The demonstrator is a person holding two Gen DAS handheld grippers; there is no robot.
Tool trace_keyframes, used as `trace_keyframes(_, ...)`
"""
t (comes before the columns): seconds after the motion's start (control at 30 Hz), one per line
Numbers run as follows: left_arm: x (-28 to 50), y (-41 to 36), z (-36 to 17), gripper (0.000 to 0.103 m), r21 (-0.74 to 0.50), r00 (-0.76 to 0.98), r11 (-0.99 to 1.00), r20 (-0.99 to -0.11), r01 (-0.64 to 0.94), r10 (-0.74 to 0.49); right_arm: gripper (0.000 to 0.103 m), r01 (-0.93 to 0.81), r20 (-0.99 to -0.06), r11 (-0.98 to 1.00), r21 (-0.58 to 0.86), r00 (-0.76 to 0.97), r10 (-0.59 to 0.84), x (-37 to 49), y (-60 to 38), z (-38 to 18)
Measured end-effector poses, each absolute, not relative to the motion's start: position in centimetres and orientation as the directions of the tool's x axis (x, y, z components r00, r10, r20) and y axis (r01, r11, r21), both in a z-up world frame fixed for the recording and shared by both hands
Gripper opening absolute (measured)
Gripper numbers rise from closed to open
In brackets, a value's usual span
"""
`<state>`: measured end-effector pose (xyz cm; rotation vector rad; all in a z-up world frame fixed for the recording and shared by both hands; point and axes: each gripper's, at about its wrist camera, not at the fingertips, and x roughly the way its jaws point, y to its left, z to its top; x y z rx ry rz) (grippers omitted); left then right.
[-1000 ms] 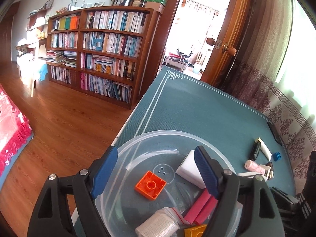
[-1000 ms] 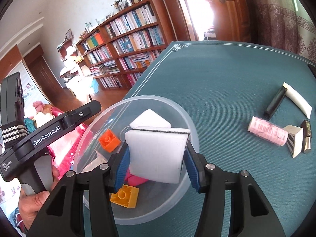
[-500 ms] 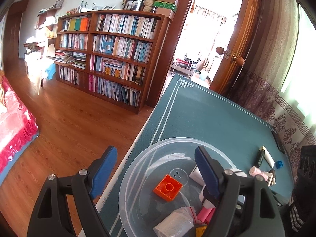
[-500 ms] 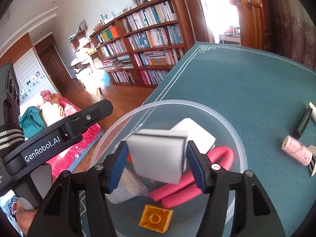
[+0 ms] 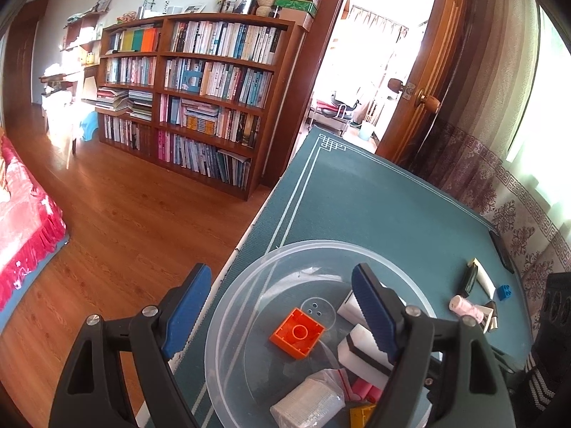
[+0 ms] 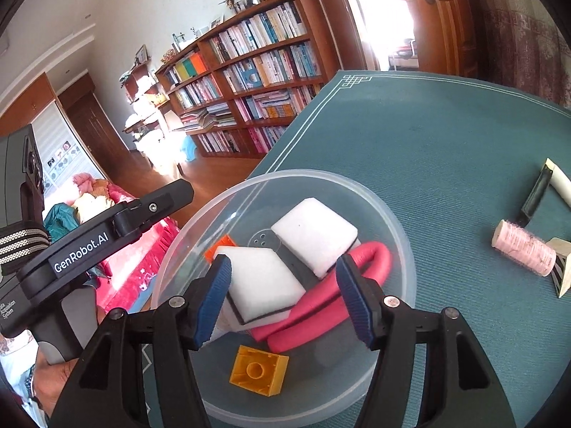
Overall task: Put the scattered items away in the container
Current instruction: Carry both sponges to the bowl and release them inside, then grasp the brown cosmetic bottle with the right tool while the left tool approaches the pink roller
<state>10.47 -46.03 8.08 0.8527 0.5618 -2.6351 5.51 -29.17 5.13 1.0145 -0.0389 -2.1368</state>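
Observation:
A clear plastic bowl (image 6: 392, 221) sits at the near left edge of the teal table. It holds two white sponges (image 6: 316, 239), a pink foam tube (image 6: 321, 306), a yellow brick (image 6: 258, 369) and an orange brick (image 5: 298, 331). My right gripper (image 6: 283, 267) hangs open just above the bowl. One black-backed white sponge (image 6: 260, 281) lies loose under it. My left gripper (image 5: 280, 278) is open too, with the bowl's (image 5: 249, 278) left rim between its fingers. A pink spool (image 6: 523, 251), a black-and-white tube (image 6: 556, 182) and a blue brick (image 5: 504, 291) lie on the table to the right.
A bagged white item (image 5: 307, 403) also lies in the bowl. The table edge (image 5: 249, 228) drops to a wooden floor on the left. A bookcase (image 5: 200, 107) and an open door (image 5: 421, 82) stand beyond. A patterned curtain (image 5: 517, 192) borders the table's right side.
My right gripper opened and let the white sponge fall into the bowl. The left gripper drew back and leftward, so the bowl now sits further right in its view.

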Motion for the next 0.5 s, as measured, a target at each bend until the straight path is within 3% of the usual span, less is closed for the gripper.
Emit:
trace_keyframes(0.2,10.3,-45.1,7.9,0.084,-0.259,-0.767,-0.882,-0.622,0.394,-0.16,0.065,0.601,-0.65,-0.751,0.274,-0.459,-0.605,5.8,-27.7,5.4)
trace_keyframes(0.5,10.0,-43.5,8.3,0.084,-0.251,-0.771,-0.895,-0.62,0.369,-0.144,0.065,0.577,-0.625,-0.745,0.333,-0.456,-0.633,5.6,-24.7,5.9)
